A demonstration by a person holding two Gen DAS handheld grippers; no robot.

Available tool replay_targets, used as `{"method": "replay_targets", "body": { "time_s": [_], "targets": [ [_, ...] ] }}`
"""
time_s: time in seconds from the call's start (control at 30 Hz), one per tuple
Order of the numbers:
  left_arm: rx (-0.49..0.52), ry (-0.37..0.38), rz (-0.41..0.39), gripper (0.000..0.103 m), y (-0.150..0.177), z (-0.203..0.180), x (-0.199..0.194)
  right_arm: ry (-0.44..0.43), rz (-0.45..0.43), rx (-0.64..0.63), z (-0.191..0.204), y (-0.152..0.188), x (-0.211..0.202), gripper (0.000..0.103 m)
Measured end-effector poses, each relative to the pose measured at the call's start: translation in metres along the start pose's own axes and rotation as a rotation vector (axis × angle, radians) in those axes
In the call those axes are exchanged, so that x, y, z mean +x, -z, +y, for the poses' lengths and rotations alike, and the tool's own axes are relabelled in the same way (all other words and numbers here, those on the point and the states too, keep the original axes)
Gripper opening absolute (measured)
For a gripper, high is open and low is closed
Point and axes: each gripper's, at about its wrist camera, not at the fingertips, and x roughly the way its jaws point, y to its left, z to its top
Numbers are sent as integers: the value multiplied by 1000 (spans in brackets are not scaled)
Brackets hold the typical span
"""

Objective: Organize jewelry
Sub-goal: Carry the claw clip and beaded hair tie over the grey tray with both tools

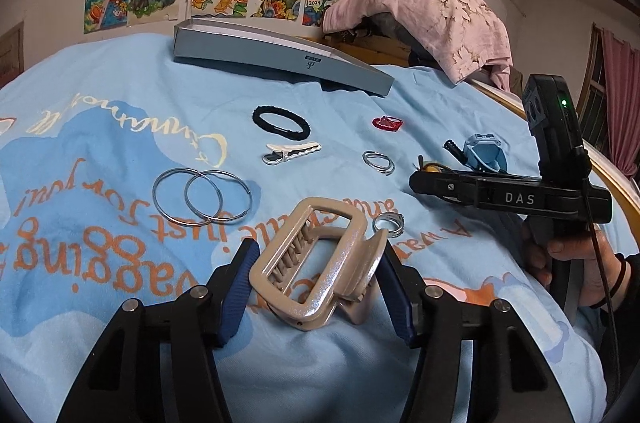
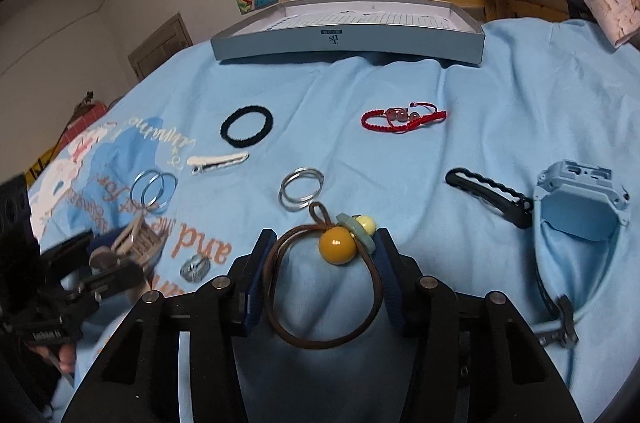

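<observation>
We see a soft, wrinkled light-blue blanket (image 1: 120, 95) printed with orange lettering spread over the bed, and on it everything lies. At its far edge rests a long, shallow grey cardboard box (image 2: 348, 39), open, with a pale gridded lining. Nearer, on the right, lies a light-blue plastic watch (image 2: 580, 207) with a squarish case and curved strap.

Our left tool (image 1: 316, 287) has its ribbed blue pads pressed on both sides of a glossy beige plastic claw clip (image 1: 316, 263), rectangular in frame with a row of teeth. Our right tool (image 2: 324, 279) stands about half closed around a brown cord hair tie (image 2: 324, 303), a thin round loop carrying a smooth mustard ball, a pale yellow bead and a greenish disc; its pads touch the loop's sides.

Beyond lie two large thin metal hoops (image 1: 202, 197), overlapping; a fuzzy black elastic band (image 1: 282, 121); a twisted black hair clip (image 2: 490, 195); a red braided bracelet (image 2: 404, 117) with reddish beads; a white flat hair clip (image 1: 292, 151); two smaller metal rings (image 2: 300, 189), stacked; and a small silver ring (image 1: 388, 223) just beside the claw clip.
</observation>
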Motion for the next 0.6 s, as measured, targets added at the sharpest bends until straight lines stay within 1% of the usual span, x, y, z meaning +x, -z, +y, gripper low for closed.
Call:
{"method": "replay_targets", "body": {
  "time_s": [0.07,0.1,0.17,0.23,0.47,0.6],
  "targets": [
    [1,-6,-2,56,0,-2,0,8,-4,-7,1,2,0,36],
    [1,-9,-4,56,0,-2,0,5,-8,-5,1,2,0,34],
    [-1,-17,-6,56,0,-3,0,0,-17,1,-1,4,-1,27],
    [-7,-25,-11,56,1,-5,-2,-3,-25,1,-1,5,-1,24],
    [-8,-49,-54,56,-1,-11,-12,1,-76,-32,2,10,-8,24],
    [-14,-53,-80,56,-8,-14,-19,-8,-131,-52,5,11,-20,23]
  ]
}}
